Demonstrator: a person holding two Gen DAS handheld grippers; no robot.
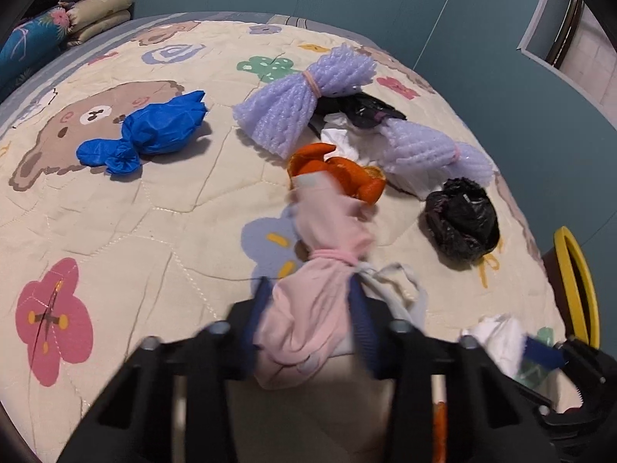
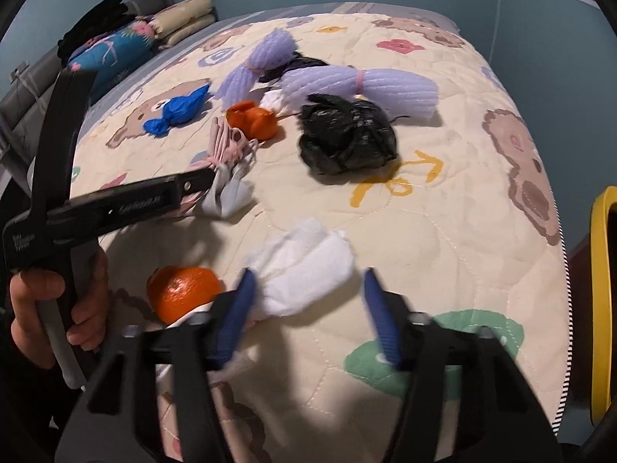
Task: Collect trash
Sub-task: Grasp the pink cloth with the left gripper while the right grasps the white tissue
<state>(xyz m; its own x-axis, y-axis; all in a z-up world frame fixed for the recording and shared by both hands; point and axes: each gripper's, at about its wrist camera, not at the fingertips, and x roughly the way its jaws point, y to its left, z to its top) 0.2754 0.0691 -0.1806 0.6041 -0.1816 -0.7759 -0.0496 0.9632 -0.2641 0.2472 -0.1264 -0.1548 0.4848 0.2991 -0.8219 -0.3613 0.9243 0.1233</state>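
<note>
Pink cloth, bunched and tied at the middle with a pink band, fills the left gripper [image 1: 308, 308]: its blue-padded fingers [image 1: 360, 324] press in on the lower half of this pink bundle [image 1: 327, 262] from both sides. A pale grey-white strip [image 1: 401, 285] trails from the bundle on the right. In the right wrist view the same gripper reaches in level from the left edge, low over the quilt [image 2: 443, 231], and a bare hand [image 2: 58, 301] wraps its handle with fingers curled round the trigger.

The right gripper [image 2: 308, 308] has its jaws spread wide, with a white wad [image 2: 304, 270] lying on the quilt between the blue fingers [image 2: 380, 316] and touching the left one. Just left of that finger sits an orange [image 2: 181, 291].

Farther out on the bed lies a crumpled black bag [image 1: 462, 220], near the quilt's right side. Beyond the pink bundle is an orange peel [image 1: 339, 173], touching a heap of white paper [image 1: 347, 139] and two purple foam nets [image 1: 304, 92], each cinched with a band; a second black bag [image 1: 358, 108] is tucked between them. A blue wrapper [image 1: 154, 131], twisted at one end, rests apart to the left on a printed bear.

A yellow-rimmed bin [image 1: 578, 281] stands off the bed's right edge. Folded pillows [image 1: 100, 11] are stacked at the far left corner.
</note>
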